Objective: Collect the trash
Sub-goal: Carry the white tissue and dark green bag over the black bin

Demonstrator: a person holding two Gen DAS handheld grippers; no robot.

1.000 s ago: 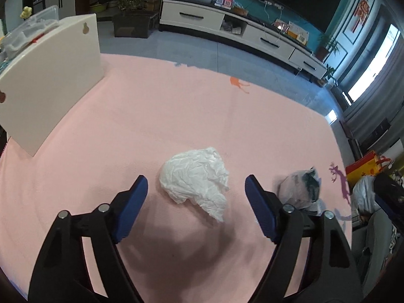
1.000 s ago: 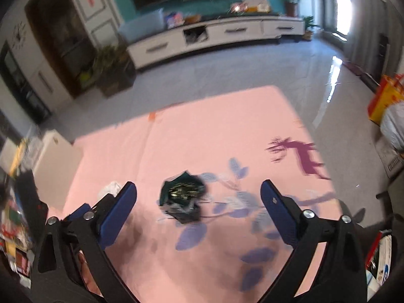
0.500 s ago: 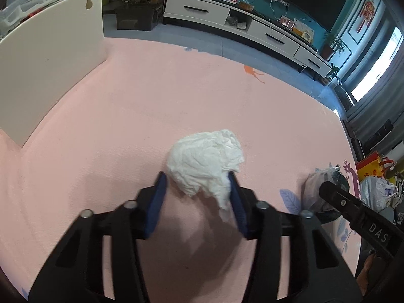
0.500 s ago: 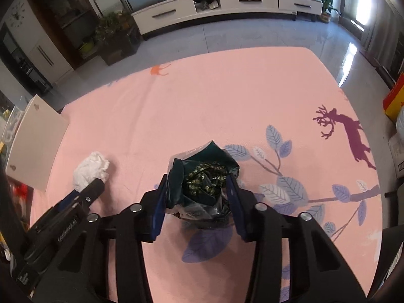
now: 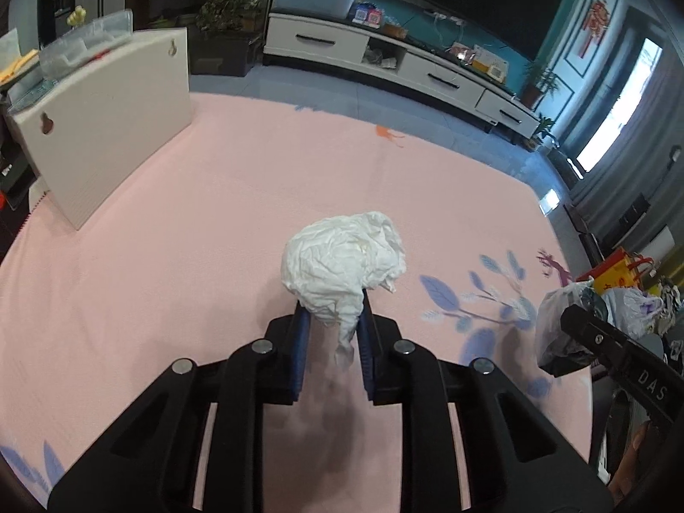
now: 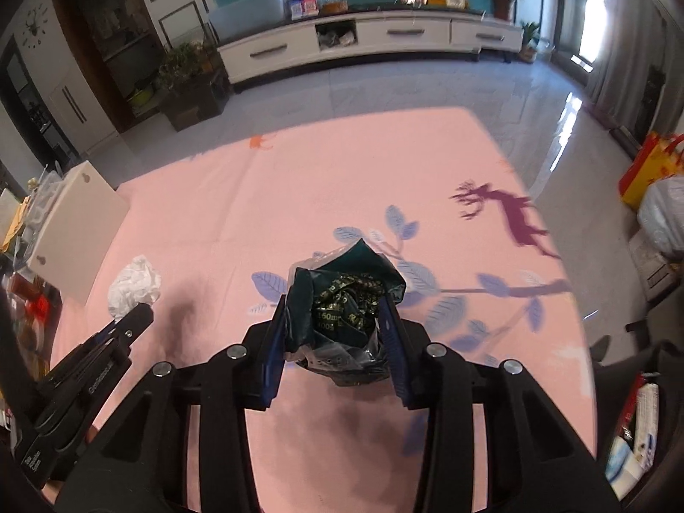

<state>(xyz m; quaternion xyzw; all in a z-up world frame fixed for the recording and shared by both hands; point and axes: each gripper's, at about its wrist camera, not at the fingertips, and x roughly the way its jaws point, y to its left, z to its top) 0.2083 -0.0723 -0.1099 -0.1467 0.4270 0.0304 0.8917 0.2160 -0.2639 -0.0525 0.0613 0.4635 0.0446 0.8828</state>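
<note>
The crumpled white tissue (image 5: 342, 263) is clamped between the blue pads of the left gripper (image 5: 332, 344), taken by its lower tail while the bulk bulges out beyond the fingertips. It is judged to be very light and soft, so a grip on the tail alone could let it slip or tear; a hold nearer the dense middle would be safer. The dark green snack wrapper (image 6: 342, 316) is pinched between the fingers of the right gripper (image 6: 337, 352), with its crinkled foil folded inward (slick, springy, and likely to squirm loose if the squeeze is eased). Both pieces are held over the pink carpet (image 5: 171, 256), toward its near edge. A white board (image 5: 111, 128) stands at the carpet's left edge, well apart. No bin is seen, and nothing lies between the grippers and the open carpet.
</note>
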